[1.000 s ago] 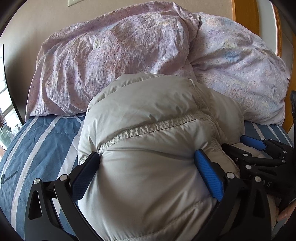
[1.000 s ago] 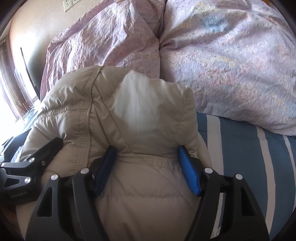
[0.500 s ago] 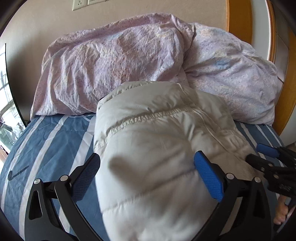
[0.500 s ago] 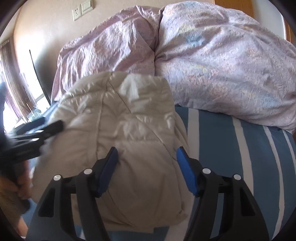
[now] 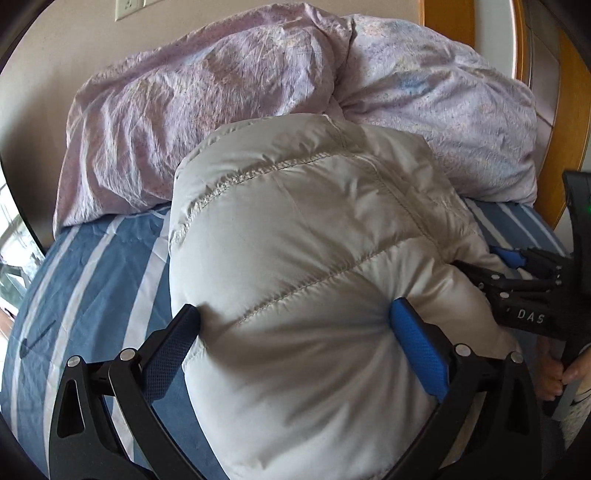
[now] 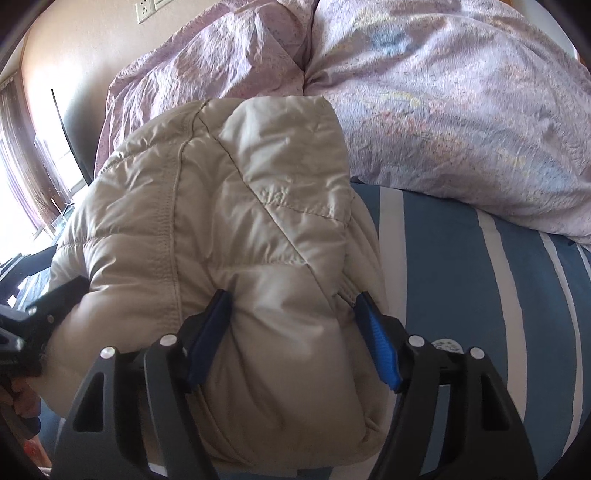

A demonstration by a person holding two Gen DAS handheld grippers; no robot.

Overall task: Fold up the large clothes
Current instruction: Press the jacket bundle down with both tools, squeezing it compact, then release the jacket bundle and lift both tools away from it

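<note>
Roughly, from the garment outward:

Jacket: a pale grey-beige quilted puffer jacket (image 5: 314, 266) lies bundled into a thick, rounded roll on the bed, its far end close to the duvet, and fills the middle of both wrist views (image 6: 229, 229).

Jacket seams: stitched quilting lines run across the top of the bundle; a folded panel lies on its upper right part in the right wrist view.

Left gripper (image 5: 295, 332): jaws spread wide, with both blue pads pressed into the sides of the near end of the bundle; the fabric bulges between and around them, so it grips the jacket.

Right gripper (image 6: 295, 325): jaws stand fairly wide and have just opened a little further; the jacket's right end sits between them, and both pads dent the padding, so the grip holds.

Grippers together: each shows at the edge of the other's view, side by side on the same bundle; the right gripper (image 5: 524, 280) clamps the jacket's far right flank, and fingers of a hand (image 5: 557, 369) hold its handle.

Bedsheet (image 5: 92, 280): blue with white stripes, under the jacket and bare on both sides of it (image 6: 461, 280).

Duvet (image 5: 207, 110): a crumpled lilac, speckled mass heaped against the wall just behind the jacket; it blocks the way beyond the bundle and reaches right across the head of the bed (image 6: 443, 110).

Wall (image 5: 55, 44): plain beige, with a socket plate (image 5: 127, 7) above the duvet.

Wooden frame (image 5: 569, 122): orange-brown, at the right edge.

Window (image 6: 26, 155): bright, with a curtain, far left.
</note>
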